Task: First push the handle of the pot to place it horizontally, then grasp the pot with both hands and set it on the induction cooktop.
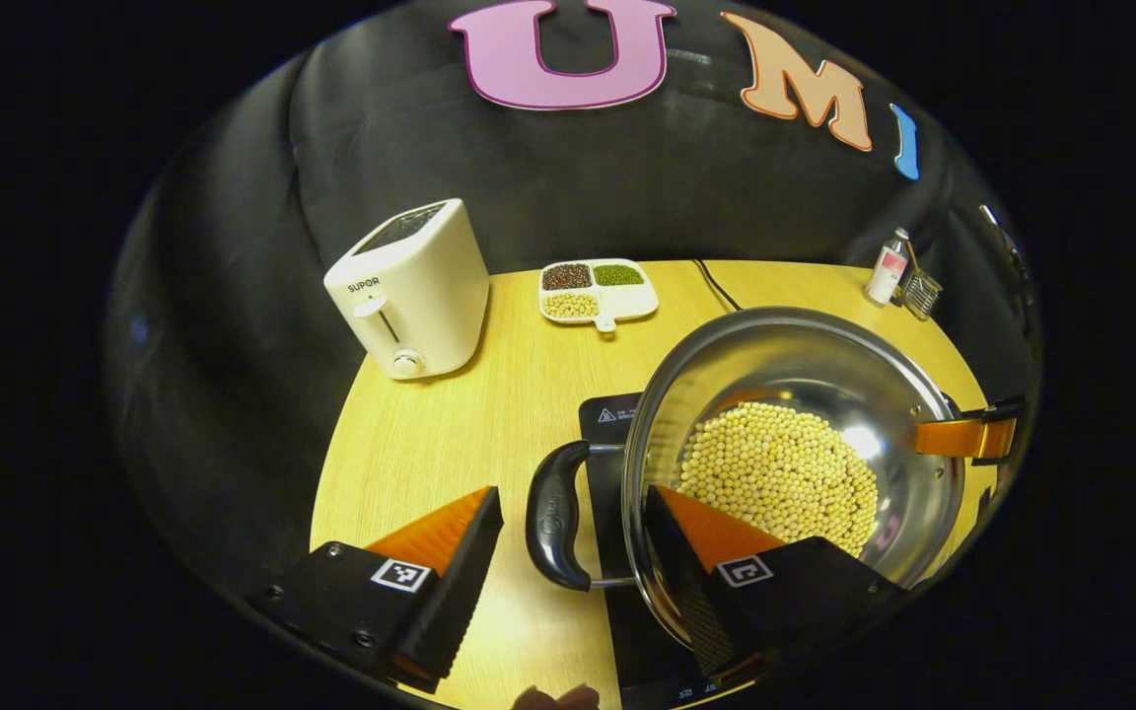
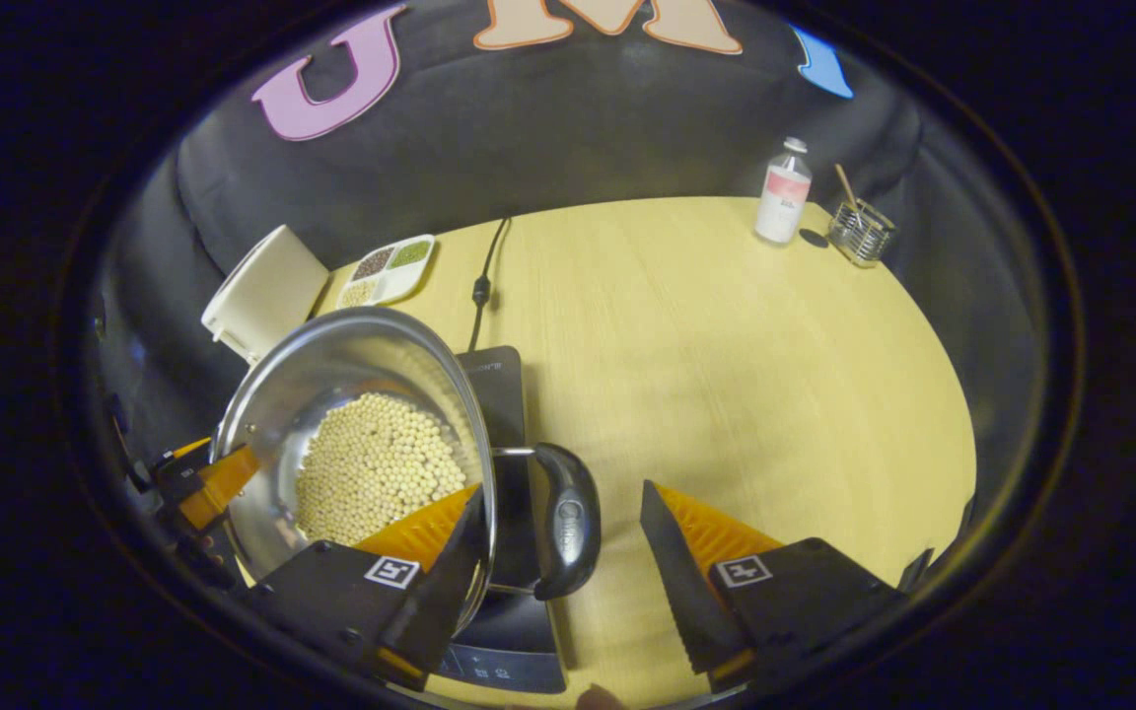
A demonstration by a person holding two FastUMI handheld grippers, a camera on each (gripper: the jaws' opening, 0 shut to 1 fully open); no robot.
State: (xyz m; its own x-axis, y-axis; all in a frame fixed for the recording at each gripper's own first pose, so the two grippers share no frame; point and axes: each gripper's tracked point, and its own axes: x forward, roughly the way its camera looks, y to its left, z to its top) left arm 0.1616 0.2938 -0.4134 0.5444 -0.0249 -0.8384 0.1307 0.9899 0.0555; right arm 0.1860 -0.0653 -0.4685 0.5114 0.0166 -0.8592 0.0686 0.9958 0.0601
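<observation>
Beans (image 1: 775, 473) fill the pot (image 1: 795, 365), which sits over the cooktop (image 1: 607, 419) at five o'clock on the desk (image 1: 489, 414). Each claw, left (image 1: 578, 562) and right (image 2: 563, 567), stands spread around a side handle (image 1: 556, 515); uneven lifting could tip the pot and spill them.

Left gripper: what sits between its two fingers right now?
In the left gripper view, the left gripper stands open and the pot's black side handle lies between its fingers, with the pot rim at the inner finger.
</observation>
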